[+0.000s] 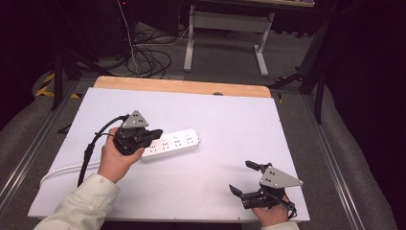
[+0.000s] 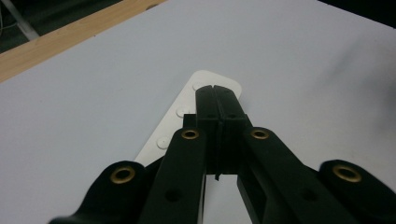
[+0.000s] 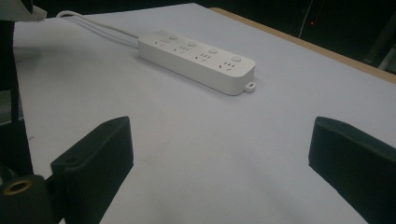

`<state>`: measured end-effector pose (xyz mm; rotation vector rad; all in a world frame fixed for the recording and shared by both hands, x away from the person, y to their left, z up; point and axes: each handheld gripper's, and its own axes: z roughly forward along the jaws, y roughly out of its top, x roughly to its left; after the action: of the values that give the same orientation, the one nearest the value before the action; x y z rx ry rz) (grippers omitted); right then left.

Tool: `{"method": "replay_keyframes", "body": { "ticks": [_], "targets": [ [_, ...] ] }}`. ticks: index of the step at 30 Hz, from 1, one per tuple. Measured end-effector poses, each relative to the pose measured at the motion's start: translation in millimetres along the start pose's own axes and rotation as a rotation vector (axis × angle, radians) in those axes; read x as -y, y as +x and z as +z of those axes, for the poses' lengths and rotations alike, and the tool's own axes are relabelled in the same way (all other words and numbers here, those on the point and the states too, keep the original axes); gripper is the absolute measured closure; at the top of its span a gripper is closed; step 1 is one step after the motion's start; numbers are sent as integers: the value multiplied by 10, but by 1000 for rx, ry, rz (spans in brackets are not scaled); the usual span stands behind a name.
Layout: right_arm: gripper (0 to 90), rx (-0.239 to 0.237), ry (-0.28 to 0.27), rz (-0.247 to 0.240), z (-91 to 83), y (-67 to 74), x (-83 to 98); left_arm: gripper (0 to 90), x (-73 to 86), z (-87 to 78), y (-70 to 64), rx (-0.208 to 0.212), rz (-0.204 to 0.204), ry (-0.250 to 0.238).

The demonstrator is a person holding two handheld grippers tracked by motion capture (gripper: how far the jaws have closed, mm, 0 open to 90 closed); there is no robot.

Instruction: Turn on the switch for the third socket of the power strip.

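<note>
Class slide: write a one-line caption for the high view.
Left gripper, fingers shut, over a white power strip on the white table; right gripper open nearby.

Wide open white tabletop [image 1: 230, 120] on the right and far side — bare from the long white four-socket power strip [image 1: 174, 142] out to the wooden far edge [image 1: 182, 86]. The strip lies left of centre, the one low obstacle, with the left gripper [image 1: 152, 136], jaws pressed together, over its left end. Its white cable [image 1: 62, 170] trails along the near left. The right gripper [image 1: 242, 178], jaws spread wide, sits near the front right corner — bare board between it and the strip.
</note>
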<state>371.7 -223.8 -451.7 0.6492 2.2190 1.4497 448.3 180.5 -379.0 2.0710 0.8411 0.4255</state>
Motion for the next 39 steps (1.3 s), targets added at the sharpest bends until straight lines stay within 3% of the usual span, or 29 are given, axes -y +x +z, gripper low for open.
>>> {"method": "replay_keyframes", "body": {
  "ticks": [8, 13, 25, 27, 28, 39],
  "targets": [
    [69, -1, -1, 3, 2, -3, 2, 900, -68, 151, 45, 10, -34, 9],
    [69, -1, -2, 3, -3, -4, 2, 900, -95, 264, 23, -20, 12, 46],
    [69, -4, -6, 6, -9, -12, 6, 900, -116, 416, 61, -18, -2, 70],
    [69, -4, -7, 4, -6, -18, 8, 900, -108, 453, 82, -8, -17, 75],
    [69, -6, -7, 9, -7, -13, 6, 900, -96, 521, 119, 5, -45, 95],
    [64, -19, -21, 8, -23, -27, 5, 900, -55, 792, 221, 11, -111, 127]
  ]
}}
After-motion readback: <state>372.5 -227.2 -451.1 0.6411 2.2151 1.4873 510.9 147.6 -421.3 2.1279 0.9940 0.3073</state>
